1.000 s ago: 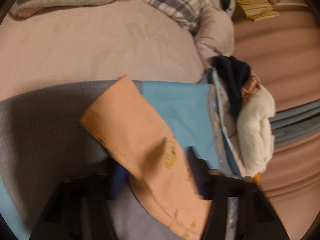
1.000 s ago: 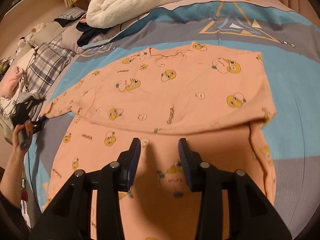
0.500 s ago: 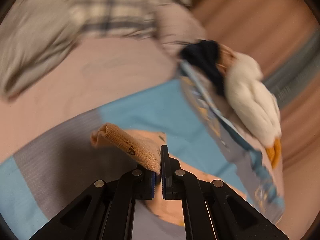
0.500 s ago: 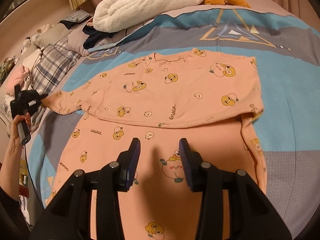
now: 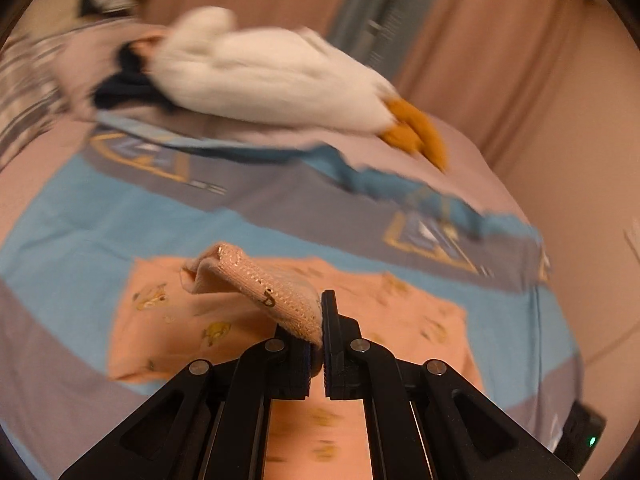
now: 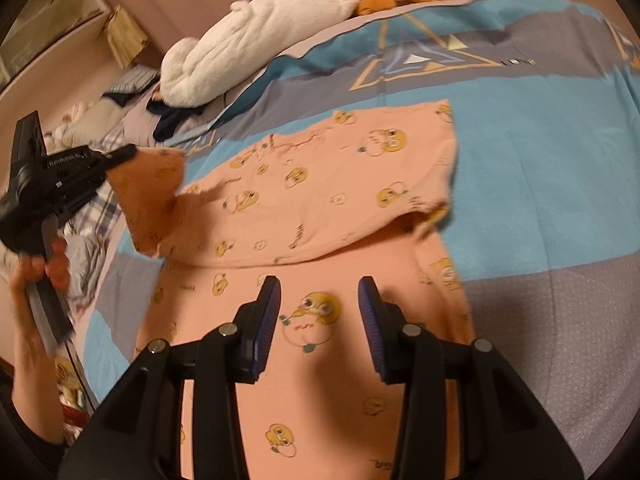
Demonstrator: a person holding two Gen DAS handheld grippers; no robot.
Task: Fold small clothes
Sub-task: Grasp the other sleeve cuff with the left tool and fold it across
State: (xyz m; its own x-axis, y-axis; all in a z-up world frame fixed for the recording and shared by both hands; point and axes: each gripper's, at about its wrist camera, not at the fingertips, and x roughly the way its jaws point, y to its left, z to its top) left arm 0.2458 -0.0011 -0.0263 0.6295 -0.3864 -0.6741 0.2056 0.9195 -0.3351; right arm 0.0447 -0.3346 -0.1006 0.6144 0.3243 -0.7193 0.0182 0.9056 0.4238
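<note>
Peach shirt [image 6: 328, 184] — "GAGAGA" print — bedspread [image 6: 540, 184] "LOVE"

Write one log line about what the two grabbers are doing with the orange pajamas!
left gripper: shut on sleeve cuff, lifted | right gripper: open, above pajama top | bedspread: under pajamas

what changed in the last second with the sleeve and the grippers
The left gripper closed on the sleeve cuff and lifted it off the bed, swinging it in over the peach pyjama top. The right gripper stayed open above the garment; the white plush did not move.
</note>
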